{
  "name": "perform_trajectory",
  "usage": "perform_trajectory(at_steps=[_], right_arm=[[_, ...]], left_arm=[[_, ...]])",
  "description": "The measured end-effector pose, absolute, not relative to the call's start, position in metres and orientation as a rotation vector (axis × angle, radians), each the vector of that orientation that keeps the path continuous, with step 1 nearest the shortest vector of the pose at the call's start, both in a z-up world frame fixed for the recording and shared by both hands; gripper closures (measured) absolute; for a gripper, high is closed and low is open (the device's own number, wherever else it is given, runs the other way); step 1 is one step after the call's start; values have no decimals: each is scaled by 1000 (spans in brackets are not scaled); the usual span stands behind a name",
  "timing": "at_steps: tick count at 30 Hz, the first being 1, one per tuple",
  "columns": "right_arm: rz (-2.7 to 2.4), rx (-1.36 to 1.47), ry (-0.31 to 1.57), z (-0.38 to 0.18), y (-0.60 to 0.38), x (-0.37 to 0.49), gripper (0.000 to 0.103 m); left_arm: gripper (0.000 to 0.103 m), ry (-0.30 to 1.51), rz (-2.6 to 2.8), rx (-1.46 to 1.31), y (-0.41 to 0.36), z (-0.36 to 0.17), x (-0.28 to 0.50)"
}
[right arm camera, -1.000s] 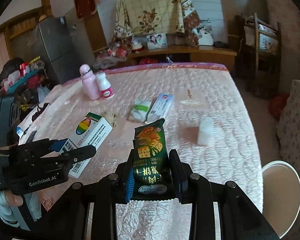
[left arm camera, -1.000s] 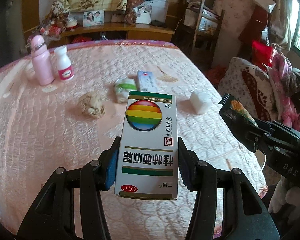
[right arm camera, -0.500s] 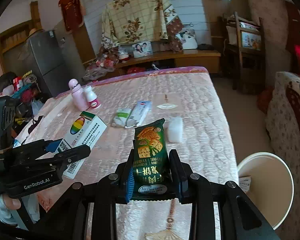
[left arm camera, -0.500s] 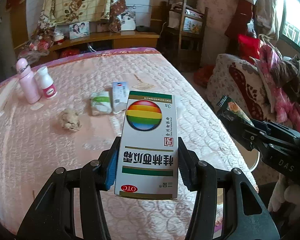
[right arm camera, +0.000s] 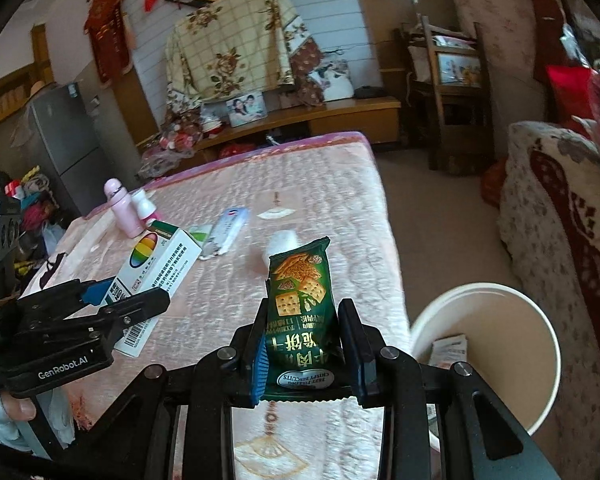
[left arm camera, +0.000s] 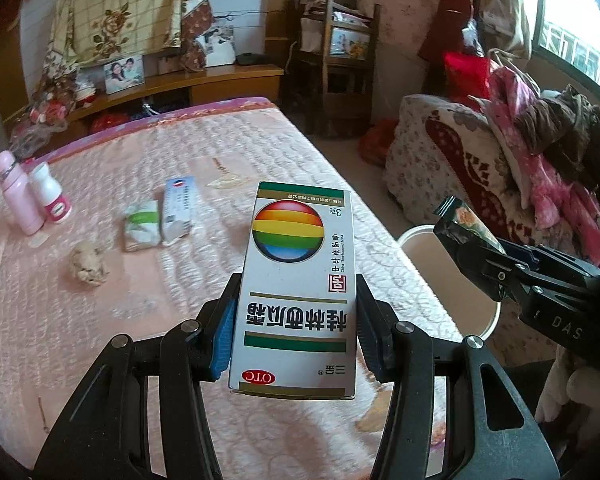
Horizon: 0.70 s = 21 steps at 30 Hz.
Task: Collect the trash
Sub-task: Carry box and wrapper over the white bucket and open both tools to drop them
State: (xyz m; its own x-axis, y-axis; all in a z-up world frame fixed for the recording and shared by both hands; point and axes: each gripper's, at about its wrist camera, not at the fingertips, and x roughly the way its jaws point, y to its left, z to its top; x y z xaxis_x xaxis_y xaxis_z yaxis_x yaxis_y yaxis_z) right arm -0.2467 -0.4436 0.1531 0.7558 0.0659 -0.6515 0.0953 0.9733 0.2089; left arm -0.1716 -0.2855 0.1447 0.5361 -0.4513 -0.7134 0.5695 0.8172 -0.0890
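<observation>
Swung off the bed point(left arm camera: 148, 320) toward the bin point(right arm camera: 540, 380) since before: left gripper point(left arm camera: 296, 336) clamping box point(left arm camera: 300, 280), right gripper point(right arm camera: 304, 350) clamping biscuit packet point(right arm camera: 300, 300). Neither dropped yet; more litter on the bed.

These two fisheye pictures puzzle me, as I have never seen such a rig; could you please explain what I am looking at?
No robot here: a person carries a two-finger gripper in each hand, and each has a camera looking forward along its fingers.

The left view shows the left gripper clamped on a white medicine box with a rainbow ball. The right view shows the right gripper clamped on a green biscuit packet. Each gripper also appears at the edge of the other's picture.

Below them is a surface under a pink quilted cover. On it lie a pink bottle, a white bottle, a crumpled wad, a green-and-white packet, a blue-and-white box and a white lump. Beside it stands a white bucket with some paper inside, probably the trash bin.
</observation>
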Motion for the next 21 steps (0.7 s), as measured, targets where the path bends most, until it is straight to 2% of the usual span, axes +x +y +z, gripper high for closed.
perform_trajectory(at_steps=[21], right_arm=[[-193, 333, 744, 131, -537, -285, 72]], left_arm=[[53, 829, -748, 238, -390, 122, -186]])
